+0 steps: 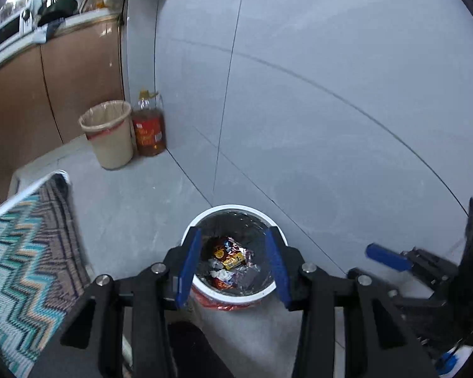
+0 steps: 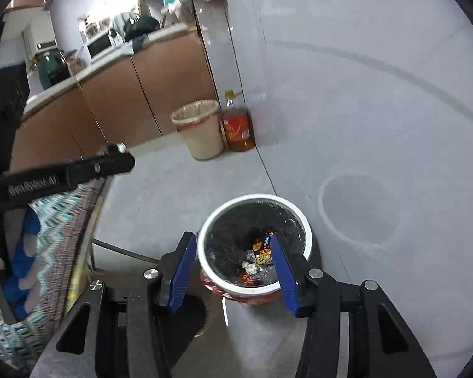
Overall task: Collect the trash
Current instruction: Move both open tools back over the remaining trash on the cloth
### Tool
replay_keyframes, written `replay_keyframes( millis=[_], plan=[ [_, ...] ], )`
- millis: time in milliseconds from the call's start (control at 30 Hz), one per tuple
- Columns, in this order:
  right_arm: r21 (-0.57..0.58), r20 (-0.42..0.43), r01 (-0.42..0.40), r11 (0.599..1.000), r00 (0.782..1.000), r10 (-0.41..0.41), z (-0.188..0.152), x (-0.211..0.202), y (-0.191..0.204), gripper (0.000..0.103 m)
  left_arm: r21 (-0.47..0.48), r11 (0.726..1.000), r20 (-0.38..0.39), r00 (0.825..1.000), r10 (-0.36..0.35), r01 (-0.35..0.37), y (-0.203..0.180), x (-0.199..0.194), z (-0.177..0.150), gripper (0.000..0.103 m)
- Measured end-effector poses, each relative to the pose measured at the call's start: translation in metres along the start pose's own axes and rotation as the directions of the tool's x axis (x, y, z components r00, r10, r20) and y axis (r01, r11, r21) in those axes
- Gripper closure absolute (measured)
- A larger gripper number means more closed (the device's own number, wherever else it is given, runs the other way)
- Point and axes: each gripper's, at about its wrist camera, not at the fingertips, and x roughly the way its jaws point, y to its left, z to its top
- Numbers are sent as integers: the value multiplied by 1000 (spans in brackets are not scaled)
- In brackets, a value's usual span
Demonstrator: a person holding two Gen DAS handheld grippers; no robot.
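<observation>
Setting: I am looking down at a grey tiled floor in a kitchen, with brown cabinets off to the left.

Trash: crumpled snack wrappers, red, yellow and silver, lie at the bottom of a small white-rimmed bin lined with a black bag. It stands on the floor directly below both cameras.

Left gripper: its blue-padded jaws stand wide apart, above the bin, holding nothing.

Right gripper: also spread open and empty, over the bin; one pad crosses the bin's near rim in view.

Nearby: a woven zigzag-patterned cloth lies to the left. A beige bin and a bottle of amber oil stand together, well apart from me, by the wall corner.

Risk, tipping: if I lower a jaw carelessly I think it could catch the rim and knock the light bin over, spilling the wrappers.

Risk, collision: both tools hang near each other, so I judge they could clash.

Risk, liner: a pad snagging the bag might drag it out.
</observation>
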Motion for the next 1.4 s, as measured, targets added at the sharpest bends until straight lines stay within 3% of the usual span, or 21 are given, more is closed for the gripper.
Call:
replay_keyframes(
  millis=[300,533,833,900,1100,1400],
  plan=[
    [-33,116,-13,999,993,16,-3,-77,47,52,68,995,79,994,69,-75,3,-89,-27,62],
    [-67,175,-63,996,982,74,-3,-108,91,51,75,984,186,972,147,-163,25,-159,-47,62],
    [-155,237,-97,983,963,132,3,-139,160,49,22,969,282,931,230,-246,72,-236,-81,60],
    [-171,243,-98,980,960,139,5,-141,174,48,3,965,303,920,250,-263,85,-251,-89,56],
    [-231,259,-105,967,952,165,8,-150,216,44,-69,942,363,872,329,-327,122,-294,-114,50],
    [-309,236,-163,937,941,242,11,-138,266,38,-179,899,358,824,439,-401,175,-327,-143,46]
  ],
)
